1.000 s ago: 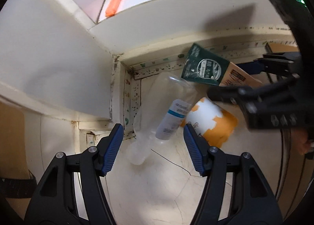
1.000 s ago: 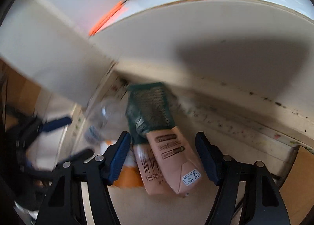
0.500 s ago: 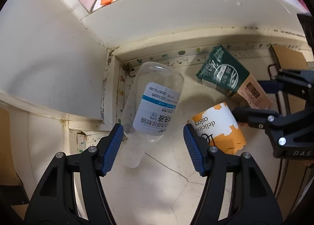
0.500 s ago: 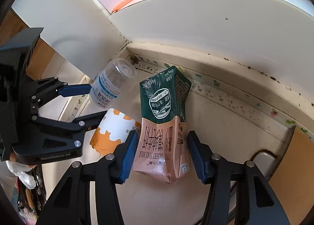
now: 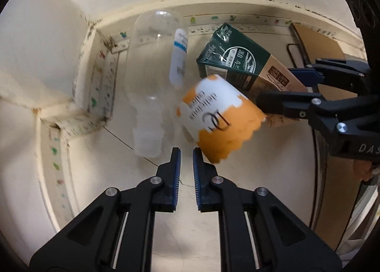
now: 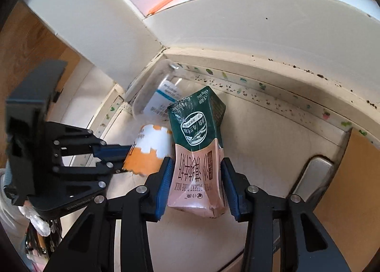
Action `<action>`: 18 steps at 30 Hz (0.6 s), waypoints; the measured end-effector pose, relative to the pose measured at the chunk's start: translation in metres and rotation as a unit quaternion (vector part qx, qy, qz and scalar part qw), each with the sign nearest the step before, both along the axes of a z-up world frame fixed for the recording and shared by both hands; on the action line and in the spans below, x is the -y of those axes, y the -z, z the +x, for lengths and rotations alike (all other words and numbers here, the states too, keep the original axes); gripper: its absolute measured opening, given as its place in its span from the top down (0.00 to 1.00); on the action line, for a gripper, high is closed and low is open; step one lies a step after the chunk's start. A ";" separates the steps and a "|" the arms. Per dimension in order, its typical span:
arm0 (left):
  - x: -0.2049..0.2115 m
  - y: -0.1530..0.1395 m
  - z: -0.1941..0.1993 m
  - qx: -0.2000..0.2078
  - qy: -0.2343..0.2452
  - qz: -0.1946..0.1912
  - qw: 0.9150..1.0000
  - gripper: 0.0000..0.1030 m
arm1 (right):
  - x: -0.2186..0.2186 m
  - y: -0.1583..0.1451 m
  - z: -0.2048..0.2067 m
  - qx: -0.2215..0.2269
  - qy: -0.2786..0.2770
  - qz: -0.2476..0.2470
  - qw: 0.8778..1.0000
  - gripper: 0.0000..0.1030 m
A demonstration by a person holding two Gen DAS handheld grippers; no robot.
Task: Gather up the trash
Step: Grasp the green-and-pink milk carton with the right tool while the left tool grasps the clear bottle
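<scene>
- Since the earlier frames, the left gripper [image 5: 186,155] has dropped closer to the trash and its jaws have swung from wide apart to nearly together; they are closing now, with nothing visible between them in the left wrist view.
- Right gripper [image 6: 196,177]: its jaws have narrowed around the milk carton [image 6: 198,153] and are closing now. The carton's pink lower end lies between the blue pads [image 6: 163,184]; whether they press on it yet cannot be told.
- Landmark: the orange-and-white paper cup [image 5: 220,120], lying on its side on the pale surface [image 5: 133,200].
- Nearest the left jaws is this cup. Its orange end sits just beyond and right of the right jaw tip, and in the right wrist view the tips reach that end.
- Left of the cup lies a clear plastic bottle [image 5: 154,77], neck towards the left gripper, long axis running away to the wall corner.
- Behind and right of the cup lies the carton, long axis in line with the right gripper, green top farthest away. The right hand is nearer to it.
- Count: one cup, one bottle, one carton, two grippers.
- Judgement: the carton grasp looks nearly complete.
</scene>
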State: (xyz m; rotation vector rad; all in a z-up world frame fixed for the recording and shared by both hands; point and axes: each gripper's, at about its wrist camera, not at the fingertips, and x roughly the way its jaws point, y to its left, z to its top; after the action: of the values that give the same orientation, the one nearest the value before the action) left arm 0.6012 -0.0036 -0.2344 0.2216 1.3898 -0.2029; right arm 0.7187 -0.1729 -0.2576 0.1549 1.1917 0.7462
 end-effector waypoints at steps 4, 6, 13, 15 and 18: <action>-0.015 -0.007 -0.009 0.011 -0.021 -0.029 0.999 0.91 | 0.000 -0.003 -0.010 0.006 -0.004 -0.004 1.000 0.60; -0.027 -0.012 -0.009 0.013 -0.033 -0.046 0.998 0.91 | -0.012 -0.001 -0.017 0.004 -0.003 -0.001 1.000 0.60; -0.038 -0.035 -0.003 0.006 -0.061 -0.099 0.993 0.84 | -0.011 -0.007 -0.022 0.010 -0.009 0.002 1.000 0.60; -0.039 -0.039 -0.003 0.012 -0.064 -0.101 0.993 0.76 | -0.011 -0.006 -0.021 0.007 -0.009 0.004 1.000 0.60; -0.029 -0.048 0.009 0.027 -0.067 -0.101 0.992 0.58 | -0.009 -0.006 -0.023 0.003 -0.005 0.012 1.000 0.60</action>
State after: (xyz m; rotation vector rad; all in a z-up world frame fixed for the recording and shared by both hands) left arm 0.6105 0.0257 -0.1869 -0.0348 1.3153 -0.2232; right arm 0.6956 -0.1640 -0.2518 0.1660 1.1790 0.7690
